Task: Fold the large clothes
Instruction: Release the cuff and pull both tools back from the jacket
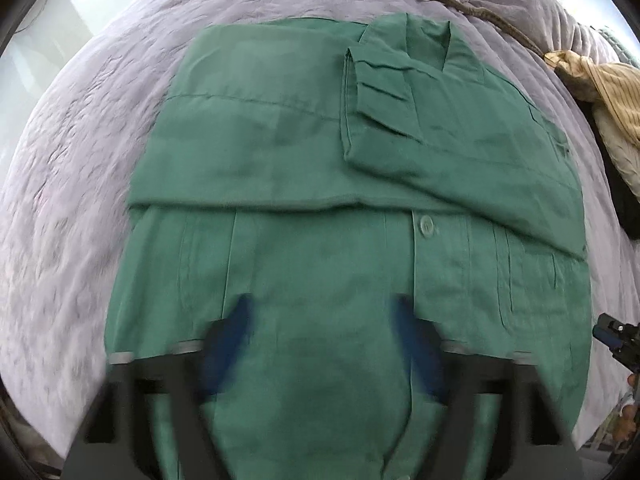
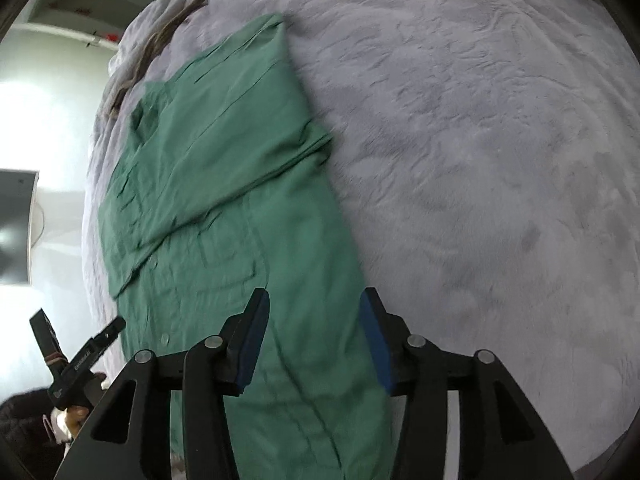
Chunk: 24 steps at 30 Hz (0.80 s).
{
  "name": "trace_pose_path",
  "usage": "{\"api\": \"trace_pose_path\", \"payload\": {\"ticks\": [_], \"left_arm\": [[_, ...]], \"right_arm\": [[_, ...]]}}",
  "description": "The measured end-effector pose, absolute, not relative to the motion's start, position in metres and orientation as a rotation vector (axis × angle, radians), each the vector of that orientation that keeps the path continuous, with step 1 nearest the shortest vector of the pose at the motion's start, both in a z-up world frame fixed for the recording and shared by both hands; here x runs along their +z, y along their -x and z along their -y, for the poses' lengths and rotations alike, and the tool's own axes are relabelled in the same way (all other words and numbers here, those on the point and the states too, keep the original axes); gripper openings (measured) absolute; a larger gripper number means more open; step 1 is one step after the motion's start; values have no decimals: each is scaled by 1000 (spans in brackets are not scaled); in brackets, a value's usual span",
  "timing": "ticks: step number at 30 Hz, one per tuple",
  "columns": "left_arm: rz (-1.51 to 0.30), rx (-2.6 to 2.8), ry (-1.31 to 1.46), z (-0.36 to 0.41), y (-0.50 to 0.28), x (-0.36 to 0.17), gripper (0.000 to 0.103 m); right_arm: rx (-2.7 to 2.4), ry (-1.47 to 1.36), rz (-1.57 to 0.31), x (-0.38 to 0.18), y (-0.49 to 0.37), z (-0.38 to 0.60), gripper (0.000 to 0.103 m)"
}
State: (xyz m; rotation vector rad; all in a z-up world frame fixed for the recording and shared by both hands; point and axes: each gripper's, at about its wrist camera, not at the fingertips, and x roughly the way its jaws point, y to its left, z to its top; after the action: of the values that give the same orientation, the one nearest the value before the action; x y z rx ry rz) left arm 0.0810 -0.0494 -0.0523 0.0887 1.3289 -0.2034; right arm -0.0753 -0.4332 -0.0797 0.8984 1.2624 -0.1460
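Both grippers hang over the green shirt [image 1: 320,184], spread on the lilac blanket [image 1: 80,200]. Left gripper [image 1: 324,320]: jaws released, shirt below them, untouched. Right gripper [image 2: 316,320]: jaws parted too, the shirt's edge beneath, nothing gripped.

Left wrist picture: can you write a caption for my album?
Open left gripper above a green shirt, sleeves folded in, on a lilac blanket.

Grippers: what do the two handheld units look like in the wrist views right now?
Both match: the left gripper and right gripper have black angular finger arms with blue pads. The right's arms show round silver pivot pins. No cables or sleeves are visible.
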Motion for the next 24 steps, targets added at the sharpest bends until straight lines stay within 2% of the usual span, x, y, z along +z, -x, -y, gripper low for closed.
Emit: {"api": "trace_pose_path", "payload": {"ticks": [8,9,10,12,24], "left_arm": [[-1336,-160,-95,49,-42,-35,95],[-1339,-157,-89,49,-37,-33,96],[-1346,-156,-84,49,-33,-31,103],[-1345,-152,-80,49,-24,-25,103],[-1372,-165,-148,32,5,-13,103]], "right_arm": [[-63,-892,-1327,-77,84,407,51],[-56,-889,-1329,-75,85,404,51],[-48,-890,-1333,-74,86,401,52],[-38,-890,-1341,-72,87,396,59],[-69,-939,-1344,-63,112,359,60]]}}
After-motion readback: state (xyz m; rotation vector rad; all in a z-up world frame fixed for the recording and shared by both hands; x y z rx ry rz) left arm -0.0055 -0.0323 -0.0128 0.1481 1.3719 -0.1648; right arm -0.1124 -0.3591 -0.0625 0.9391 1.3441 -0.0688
